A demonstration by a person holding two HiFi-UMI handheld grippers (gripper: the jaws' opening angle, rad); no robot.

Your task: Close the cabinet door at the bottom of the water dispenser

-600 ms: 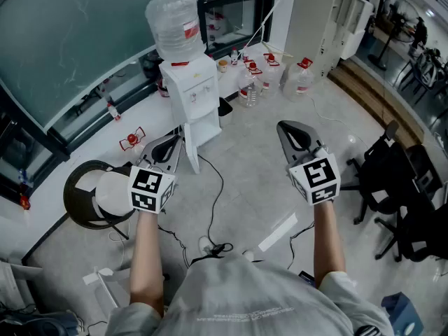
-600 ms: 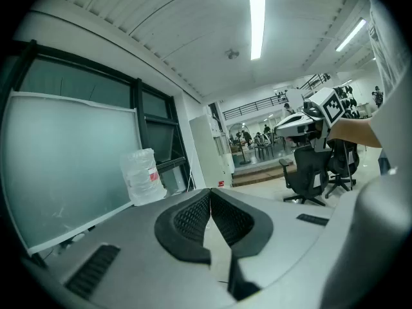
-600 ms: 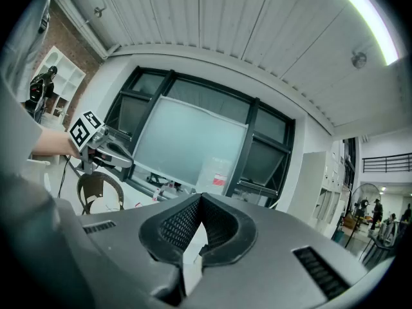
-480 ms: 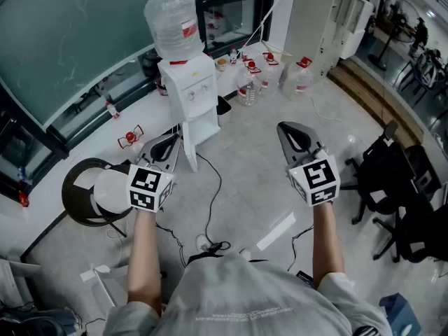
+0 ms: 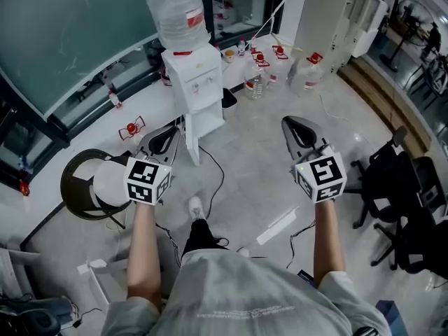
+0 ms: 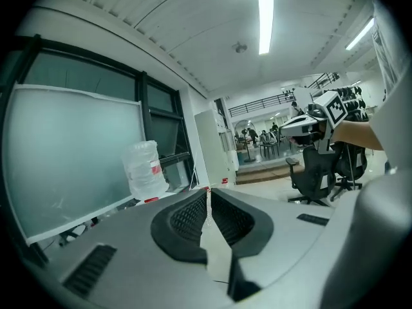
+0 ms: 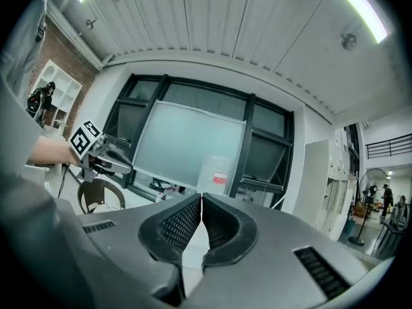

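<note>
The white water dispenser (image 5: 198,82) stands by the glass wall with a clear bottle (image 5: 178,11) on top. At its base a narrow white door panel (image 5: 190,144) juts out toward me, seen edge-on. My left gripper (image 5: 170,131) hovers just left of that panel, jaws shut and empty. My right gripper (image 5: 289,122) hangs farther right over bare floor, also shut and empty. In the left gripper view the shut left gripper (image 6: 207,194) points past the bottle (image 6: 145,170). In the right gripper view the bottle (image 7: 215,176) shows beyond the shut right gripper (image 7: 200,198).
A round dark chair with a pale cushion (image 5: 89,186) sits at the left. Several water jugs (image 5: 280,67) stand behind the dispenser on the right. Black office chairs (image 5: 406,187) fill the right side. Cables (image 5: 213,180) trail over the floor near my foot (image 5: 196,208).
I have stepped toward the dispenser: it sits nearer in the head view, and a foot now shows below. Both grippers have stayed shut and kept their spacing.
</note>
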